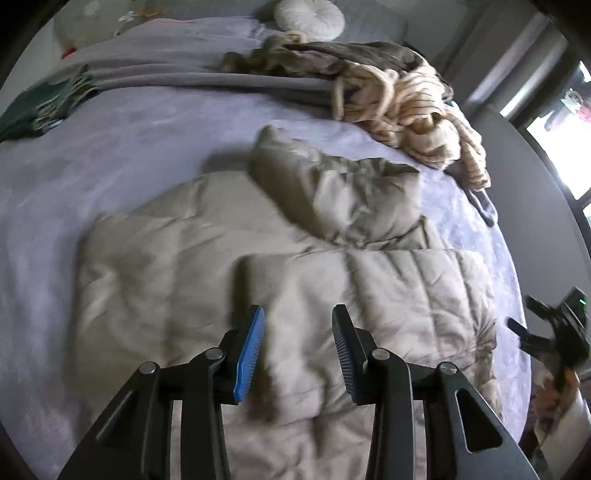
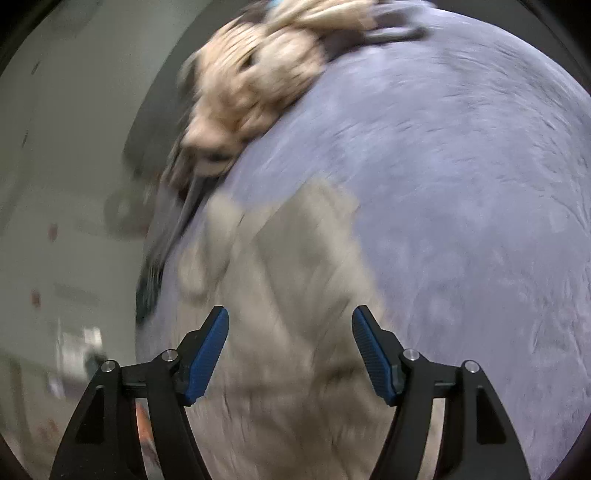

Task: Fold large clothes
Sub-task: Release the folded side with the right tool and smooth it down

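- A beige quilted puffer jacket [image 1: 258, 280] lies spread flat on a bed covered with a pale lavender plush bedspread [image 1: 110, 177], filling the near and middle part of the left wrist view.
- One beige sleeve [image 1: 332, 192] is folded across the jacket's upper body, and it looks puffed and creased.
- The left gripper [image 1: 297, 354], black with blue ribbed pads, hangs over the jacket's lower half with its jaws parted and nothing between them; only jacket fabric shows in the gap.
- The right gripper [image 2: 290, 354] also stands wide apart and grips nothing, hovering above the same jacket [image 2: 295, 332]; this view is heavily motion-blurred.
- In the left wrist view the right gripper [image 1: 554, 325] appears as a dark blurred shape off the right edge of the bed.
- A crumpled cream garment with thin dark stripes [image 1: 424, 110] sits in a heap near the far right edge of the bed, well apart from the jacket; it also shows at the top of the right wrist view [image 2: 251, 85].
- A dark grey-brown rumpled cloth [image 1: 325, 55] lies just behind the striped garment, touching it.
- A grey folded blanket [image 1: 166, 70] runs across the far side of the bed.
- A round white cushion [image 1: 308, 16] rests at the head of the bed.
- A dark green fringed throw [image 1: 33, 107] lies at the far left.
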`<state>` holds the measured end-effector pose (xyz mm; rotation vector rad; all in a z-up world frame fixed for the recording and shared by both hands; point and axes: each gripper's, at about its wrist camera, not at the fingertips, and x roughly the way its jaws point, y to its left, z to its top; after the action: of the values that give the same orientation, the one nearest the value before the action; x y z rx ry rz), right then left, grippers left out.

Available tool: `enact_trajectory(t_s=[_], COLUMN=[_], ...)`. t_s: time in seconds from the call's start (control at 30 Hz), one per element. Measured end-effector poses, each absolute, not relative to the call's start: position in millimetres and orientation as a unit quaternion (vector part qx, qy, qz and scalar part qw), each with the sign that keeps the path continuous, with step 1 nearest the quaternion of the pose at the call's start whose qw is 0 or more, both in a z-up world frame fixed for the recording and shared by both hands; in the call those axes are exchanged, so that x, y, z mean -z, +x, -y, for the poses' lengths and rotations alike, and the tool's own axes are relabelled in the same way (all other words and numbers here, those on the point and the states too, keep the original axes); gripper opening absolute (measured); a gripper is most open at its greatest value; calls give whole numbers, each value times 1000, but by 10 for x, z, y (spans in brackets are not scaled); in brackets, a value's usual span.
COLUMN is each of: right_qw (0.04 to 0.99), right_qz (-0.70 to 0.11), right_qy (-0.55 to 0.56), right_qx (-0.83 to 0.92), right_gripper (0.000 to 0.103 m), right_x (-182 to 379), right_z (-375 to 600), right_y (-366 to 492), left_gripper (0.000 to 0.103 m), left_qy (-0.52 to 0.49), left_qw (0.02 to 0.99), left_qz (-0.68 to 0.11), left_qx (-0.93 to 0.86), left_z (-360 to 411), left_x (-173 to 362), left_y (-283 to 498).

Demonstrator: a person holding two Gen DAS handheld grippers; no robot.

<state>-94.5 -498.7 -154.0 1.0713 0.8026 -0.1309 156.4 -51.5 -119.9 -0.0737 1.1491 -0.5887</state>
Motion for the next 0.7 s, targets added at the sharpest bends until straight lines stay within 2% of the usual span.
enact_trajectory(t_s=[0.17, 0.2, 0.23, 0.33, 0.47, 0.57, 0.7], right_qw=[702, 695, 692, 733, 758, 757, 769], right_qz=[-369, -368, -363, -390, -464, -461, -457], right_qy=[604, 614, 622, 555, 447, 452, 428], right_qx=[78, 67, 45, 50, 101, 104, 125], right_gripper=[71, 48, 17, 11, 10, 11, 11], right_x=[2215, 2249, 2258, 2067, 2217, 2311, 2084], right_z=[5375, 5357, 5338, 5273, 5249, 5291, 5277], right_y=[-560, -483, -382, -145, 23, -13, -192], left_gripper=[41, 41, 41, 41, 41, 41, 41], left_qy=[-5, 1, 6, 14, 27, 39, 61], left_qw=[798, 797, 796, 795, 797, 800, 808], left_qz=[-549, -555, -559, -562, -558, -556, -546], left_qx=[248, 239, 233, 227, 230, 223, 213], left_z=[834, 844, 849, 888, 981, 1016, 971], left_x=[1504, 1585, 1655, 1779, 1867, 1850, 1674], left_y=[1612, 1632, 1648, 1715, 1754, 1739, 1647])
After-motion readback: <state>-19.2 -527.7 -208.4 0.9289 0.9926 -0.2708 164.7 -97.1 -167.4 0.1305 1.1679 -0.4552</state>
